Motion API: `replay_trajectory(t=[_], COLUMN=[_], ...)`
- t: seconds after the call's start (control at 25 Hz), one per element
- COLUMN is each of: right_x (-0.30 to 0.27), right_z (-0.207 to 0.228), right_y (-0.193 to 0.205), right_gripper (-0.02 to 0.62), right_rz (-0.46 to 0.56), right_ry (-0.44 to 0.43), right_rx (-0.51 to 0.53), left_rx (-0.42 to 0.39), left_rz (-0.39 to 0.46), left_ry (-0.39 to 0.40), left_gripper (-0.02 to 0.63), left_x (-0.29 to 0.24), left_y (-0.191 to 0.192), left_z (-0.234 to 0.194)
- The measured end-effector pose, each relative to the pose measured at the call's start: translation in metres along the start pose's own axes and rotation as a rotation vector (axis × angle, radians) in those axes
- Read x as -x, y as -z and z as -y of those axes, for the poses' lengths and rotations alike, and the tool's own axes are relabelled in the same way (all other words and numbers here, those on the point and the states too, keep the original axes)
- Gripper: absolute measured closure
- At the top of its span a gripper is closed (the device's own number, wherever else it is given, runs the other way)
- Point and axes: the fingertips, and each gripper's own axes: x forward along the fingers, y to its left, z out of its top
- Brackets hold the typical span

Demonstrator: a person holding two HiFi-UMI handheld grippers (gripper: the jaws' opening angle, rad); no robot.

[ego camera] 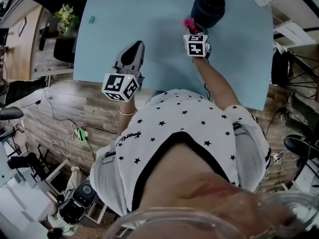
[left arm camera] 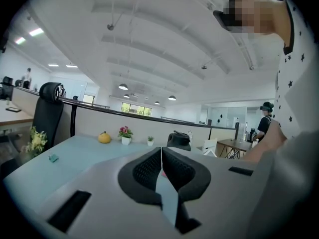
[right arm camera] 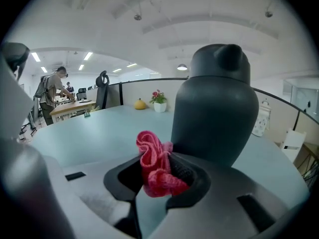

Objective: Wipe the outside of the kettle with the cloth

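Dark matte kettle [right arm camera: 214, 108] upright, knob on top, bulbous, nr desk [ego camera: 124, 14] far edge, crumpled red knit cloth [right arm camera: 152, 153] pinched in R gripper [right arm camera: 159, 178] just beside kettle, L gripper [left arm camera: 161, 156] pressed together, empty

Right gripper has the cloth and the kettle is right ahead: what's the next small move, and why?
Probably ease the right gripper forward so the pink cloth presses against the kettle. Its jaws are shut on the cloth, which sits at the kettle's lower side, but firm contact isn't evident.
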Motion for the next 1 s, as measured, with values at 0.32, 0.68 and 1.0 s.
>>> replay_trajectory(t=[0.32,0.68,1.0], right_x=[0.005,0.024,0.039], right_z=[0.010,0.027,0.047], right_y=[0.007,0.017,0.029], right_gripper=[0.494,0.493,0.492], right_rz=[-0.007,-0.007,-0.020], right_ry=[0.015,0.008,0.017], right_rx=[-0.001,0.005,0.055], left_rx=[-0.013,-0.034,-0.036], left_rz=[-0.004,-0.013,-0.007], left_ry=[0.030,0.083,0.100], left_gripper=[0.577,0.577,0.577], left_x=[-0.008,-0.026,-0.035], left_y=[0.000,-0.001,-0.003], left_z=[0.007,0.030,0.047])
